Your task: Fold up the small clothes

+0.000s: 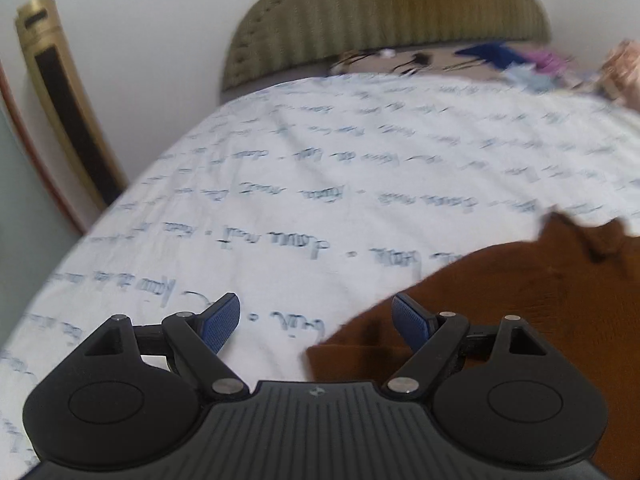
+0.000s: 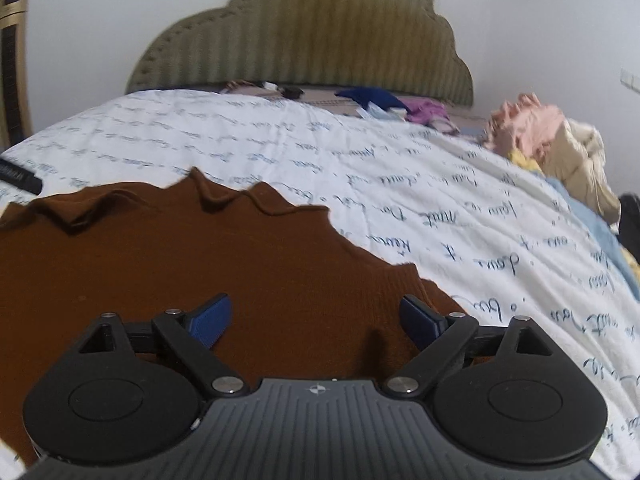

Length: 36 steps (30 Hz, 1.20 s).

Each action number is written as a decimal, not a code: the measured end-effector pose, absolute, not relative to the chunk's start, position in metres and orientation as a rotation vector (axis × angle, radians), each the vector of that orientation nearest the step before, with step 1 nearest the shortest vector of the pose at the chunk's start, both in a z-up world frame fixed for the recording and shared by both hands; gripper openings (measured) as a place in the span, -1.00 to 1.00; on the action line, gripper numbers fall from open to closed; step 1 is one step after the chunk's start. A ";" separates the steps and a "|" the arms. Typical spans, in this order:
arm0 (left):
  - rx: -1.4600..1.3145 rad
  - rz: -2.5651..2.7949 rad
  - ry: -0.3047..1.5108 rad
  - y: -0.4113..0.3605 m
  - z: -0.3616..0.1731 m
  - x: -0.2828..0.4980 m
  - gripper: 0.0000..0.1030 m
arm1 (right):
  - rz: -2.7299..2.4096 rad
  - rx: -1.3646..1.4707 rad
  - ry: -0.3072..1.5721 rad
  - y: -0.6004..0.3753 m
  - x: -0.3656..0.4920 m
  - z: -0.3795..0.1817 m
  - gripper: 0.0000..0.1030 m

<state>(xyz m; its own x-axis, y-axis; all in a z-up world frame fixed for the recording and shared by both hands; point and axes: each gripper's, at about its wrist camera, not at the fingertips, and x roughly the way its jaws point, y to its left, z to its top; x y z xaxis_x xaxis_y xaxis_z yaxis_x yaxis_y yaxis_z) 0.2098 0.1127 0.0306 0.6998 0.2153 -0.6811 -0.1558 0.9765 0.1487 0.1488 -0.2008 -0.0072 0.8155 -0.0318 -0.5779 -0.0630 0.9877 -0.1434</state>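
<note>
A brown knit garment [image 2: 200, 264] lies spread on the white bed cover with blue script [image 2: 400, 168]. In the left wrist view the garment [image 1: 520, 304] fills the lower right. My left gripper [image 1: 316, 322] is open and empty, its left finger over the bare cover and its right finger over the garment's left edge. My right gripper [image 2: 316, 320] is open and empty, just above the garment's near right part, close to its ribbed edge [image 2: 404, 276].
An olive padded headboard [image 2: 304, 40] stands at the far end. Loose clothes lie there: dark blue [image 2: 372, 98], purple [image 2: 428, 112], and a pink and cream pile [image 2: 552, 140] at the right. A dark object [image 2: 20, 178] lies at the left. A gold-framed panel [image 1: 68, 108] leans on the wall.
</note>
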 end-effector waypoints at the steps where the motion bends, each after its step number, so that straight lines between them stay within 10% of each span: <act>1: 0.087 0.153 0.761 0.112 0.034 0.204 0.62 | 0.044 -0.161 0.616 -0.197 0.147 -0.005 0.78; 13: 0.642 -0.095 0.542 0.023 0.017 0.153 0.62 | 0.117 -0.135 0.664 -0.179 0.143 -0.013 0.85; 36: 0.268 0.105 0.801 0.068 0.003 0.151 0.62 | 0.032 -0.057 0.700 -0.186 0.120 -0.031 0.99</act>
<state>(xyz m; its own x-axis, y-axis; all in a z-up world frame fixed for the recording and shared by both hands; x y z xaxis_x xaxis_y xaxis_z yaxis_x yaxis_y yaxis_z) 0.1514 0.0678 0.0030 0.6929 0.1937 -0.6945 0.0082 0.9611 0.2761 0.1202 -0.1859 -0.0314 0.7643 0.0101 -0.6448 -0.0487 0.9979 -0.0420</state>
